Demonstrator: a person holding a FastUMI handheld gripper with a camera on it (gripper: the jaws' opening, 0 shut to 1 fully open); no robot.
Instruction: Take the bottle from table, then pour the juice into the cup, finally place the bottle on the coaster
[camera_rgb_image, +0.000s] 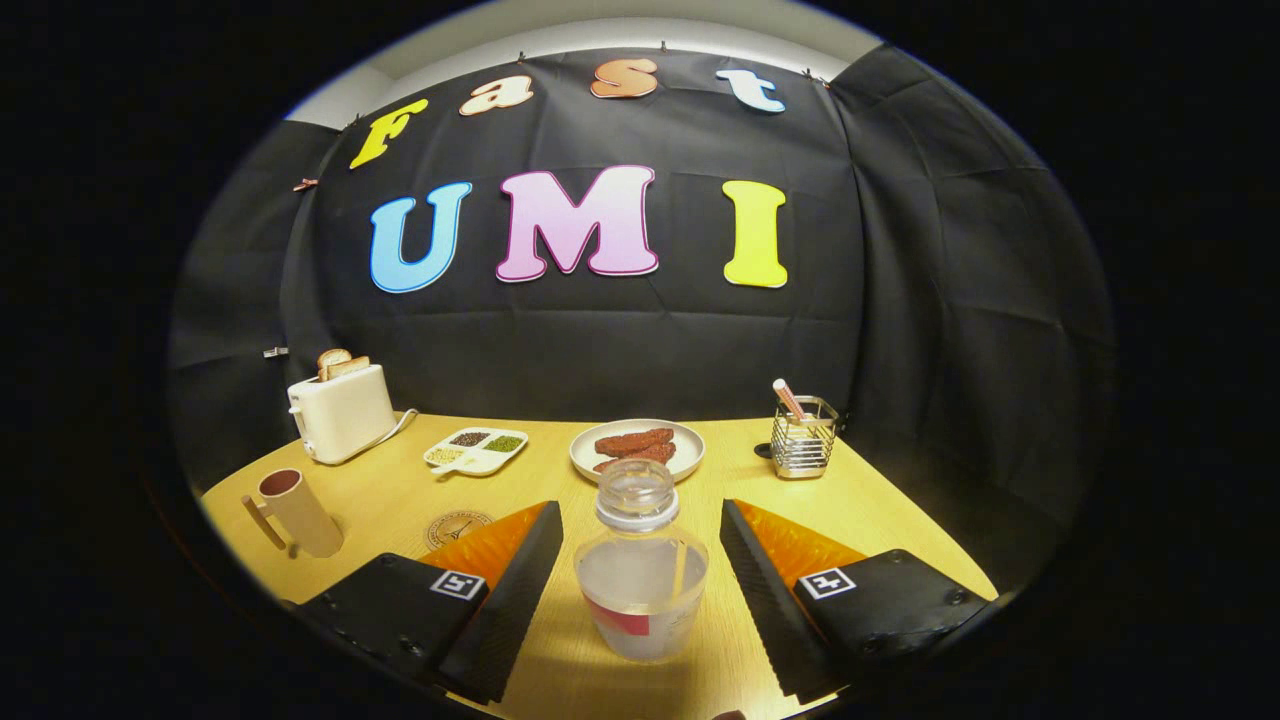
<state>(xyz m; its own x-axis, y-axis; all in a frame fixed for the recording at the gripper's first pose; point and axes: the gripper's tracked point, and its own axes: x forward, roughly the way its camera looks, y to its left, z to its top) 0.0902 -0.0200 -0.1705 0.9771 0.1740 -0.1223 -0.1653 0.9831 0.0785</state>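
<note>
The claw (640, 585) is spread wide, gripping nothing; the bottle (640, 575) stands upright on the desk (400, 500) between its fingers, untouched. The cup (298, 513) stands left of the bottle; the coaster (457, 528) lies between them.

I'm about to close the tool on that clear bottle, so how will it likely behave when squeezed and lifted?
The bottle looks like thin clear plastic, so it may flex. It stands uncapped and partly full, so tilting could spill. Its smooth round wall might slip. The tool is open, one finger on each side, not touching.

No legible text: the bottle (641, 570) label and coaster (457, 529) emblem are too small to read.
</note>
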